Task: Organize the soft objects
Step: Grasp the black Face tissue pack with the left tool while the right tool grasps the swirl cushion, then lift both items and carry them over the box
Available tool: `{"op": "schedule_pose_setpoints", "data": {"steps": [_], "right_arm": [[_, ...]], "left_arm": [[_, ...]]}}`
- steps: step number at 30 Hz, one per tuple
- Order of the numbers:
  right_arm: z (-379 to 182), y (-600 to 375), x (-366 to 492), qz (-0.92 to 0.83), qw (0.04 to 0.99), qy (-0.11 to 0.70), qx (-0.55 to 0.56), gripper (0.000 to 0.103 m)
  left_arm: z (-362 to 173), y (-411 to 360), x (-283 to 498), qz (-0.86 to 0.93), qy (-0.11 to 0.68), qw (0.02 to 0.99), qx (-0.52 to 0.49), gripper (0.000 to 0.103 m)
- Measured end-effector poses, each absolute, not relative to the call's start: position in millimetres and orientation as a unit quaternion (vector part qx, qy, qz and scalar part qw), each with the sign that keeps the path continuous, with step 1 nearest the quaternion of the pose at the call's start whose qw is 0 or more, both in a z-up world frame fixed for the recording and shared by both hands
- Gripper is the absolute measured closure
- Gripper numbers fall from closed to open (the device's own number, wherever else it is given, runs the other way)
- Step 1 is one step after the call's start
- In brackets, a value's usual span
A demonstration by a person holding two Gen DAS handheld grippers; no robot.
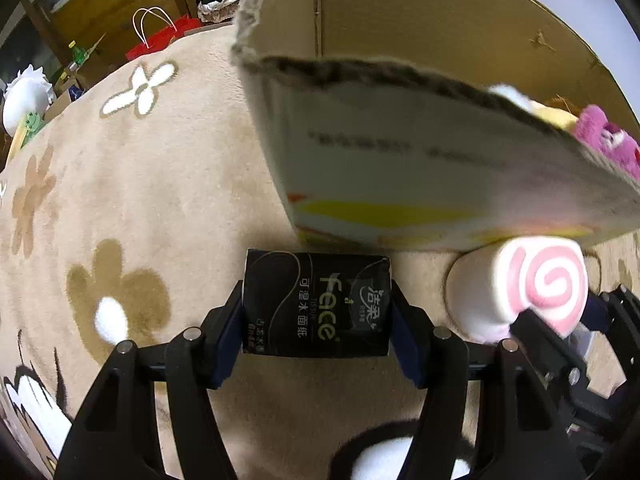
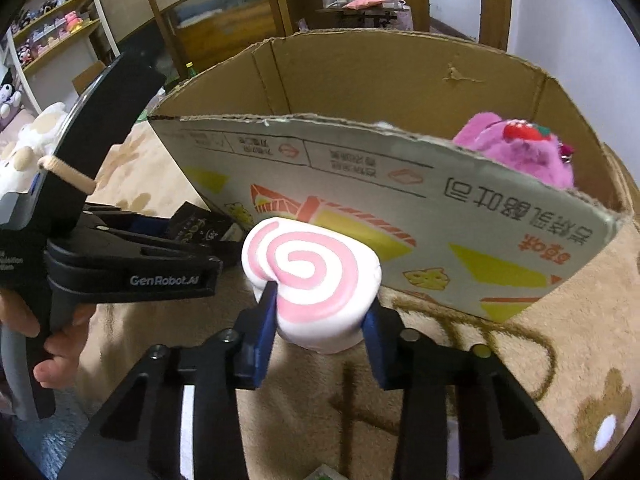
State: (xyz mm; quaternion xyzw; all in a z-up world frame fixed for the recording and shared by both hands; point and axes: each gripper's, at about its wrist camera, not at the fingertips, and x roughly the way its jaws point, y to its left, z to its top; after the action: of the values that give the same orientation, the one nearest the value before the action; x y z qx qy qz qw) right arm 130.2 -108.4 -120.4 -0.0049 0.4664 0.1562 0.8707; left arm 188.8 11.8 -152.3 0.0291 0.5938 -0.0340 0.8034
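My left gripper (image 1: 316,312) is shut on a black tissue pack (image 1: 316,304), held just above the beige rug in front of the cardboard box (image 1: 400,160). My right gripper (image 2: 320,312) is shut on a white roll-shaped plush with a pink spiral (image 2: 308,280). That plush also shows in the left wrist view (image 1: 520,284), to the right of the tissue pack. The left gripper and its tissue pack (image 2: 200,224) show at the left of the right wrist view. A pink plush toy (image 2: 520,152) lies inside the box (image 2: 360,184), behind its front wall.
A beige flower-patterned rug (image 1: 140,200) covers the floor. A red paper bag (image 1: 160,36) and a white plush (image 1: 24,96) lie beyond the rug's far edge. Wooden shelves with toys (image 2: 52,28) stand at the back left.
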Motion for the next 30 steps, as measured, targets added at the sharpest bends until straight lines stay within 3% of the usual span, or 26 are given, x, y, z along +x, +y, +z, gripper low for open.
{"op": "schedule_pose_setpoints", "data": {"steps": [8,22,30], "right_arm": [[-98.7,-121.0,113.2,0.129,0.882,0.454,-0.006,0.072],[-18.3,-125.3,52.7,0.080,0.935,0.341,-0.045,0.073],[8.1,-133.0,55.0,0.057,0.952,0.298,-0.040,0.072]], "left_arm": [[-120.1,6.1,154.1,-0.024,0.544,0.838,0.040,0.040],[-21.1,18.7,93.6,-0.027,0.356,0.933,0.033,0.040],[7.8,9.9,85.5,-0.035,0.295,0.954,0.040,0.039]]}}
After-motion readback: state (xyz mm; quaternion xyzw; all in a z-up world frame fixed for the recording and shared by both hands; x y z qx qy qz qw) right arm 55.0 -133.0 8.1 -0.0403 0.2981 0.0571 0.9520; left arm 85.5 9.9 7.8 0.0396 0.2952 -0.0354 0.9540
